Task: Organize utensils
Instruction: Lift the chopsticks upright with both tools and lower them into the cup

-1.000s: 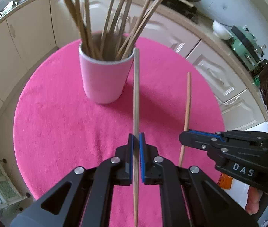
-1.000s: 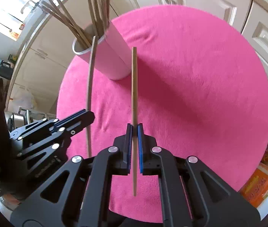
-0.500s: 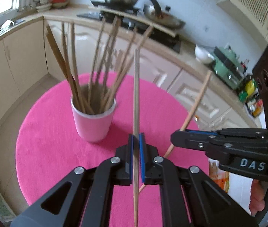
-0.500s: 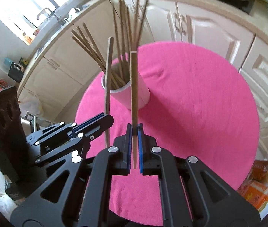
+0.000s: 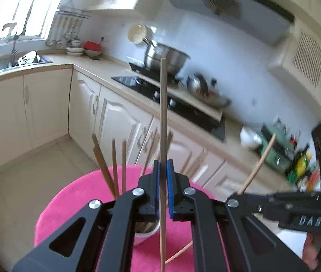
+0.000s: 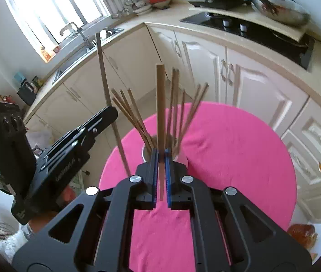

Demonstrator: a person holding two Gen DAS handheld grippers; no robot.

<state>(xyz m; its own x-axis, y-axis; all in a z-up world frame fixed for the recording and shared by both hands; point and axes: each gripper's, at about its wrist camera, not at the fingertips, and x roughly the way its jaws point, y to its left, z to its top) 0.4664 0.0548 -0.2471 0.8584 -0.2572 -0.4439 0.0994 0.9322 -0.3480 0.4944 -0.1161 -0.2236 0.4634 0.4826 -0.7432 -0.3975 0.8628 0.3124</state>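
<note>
My left gripper (image 5: pixel 163 174) is shut on a wooden chopstick (image 5: pixel 163 117) that stands upright above a white cup (image 5: pixel 147 234) holding several chopsticks. My right gripper (image 6: pixel 160 165) is shut on another wooden chopstick (image 6: pixel 160 104), also upright, just in front of the cup (image 6: pixel 145 153). The right gripper (image 5: pixel 273 206) shows at the right of the left wrist view with its chopstick (image 5: pixel 258 165). The left gripper (image 6: pixel 69 149) shows at the left of the right wrist view with its chopstick (image 6: pixel 110 104).
The cup stands on a round table with a pink cloth (image 6: pixel 239 154). Cream kitchen cabinets (image 6: pixel 246 83), a stove with pots (image 5: pixel 167 59) and a sink (image 6: pixel 74 34) surround it. An orange packet (image 6: pixel 303 238) lies on the floor at the right.
Both grippers have tilted upward and risen, swinging their chopsticks from lying forward over the table to upright above the cup. The view now takes in the kitchen.
</note>
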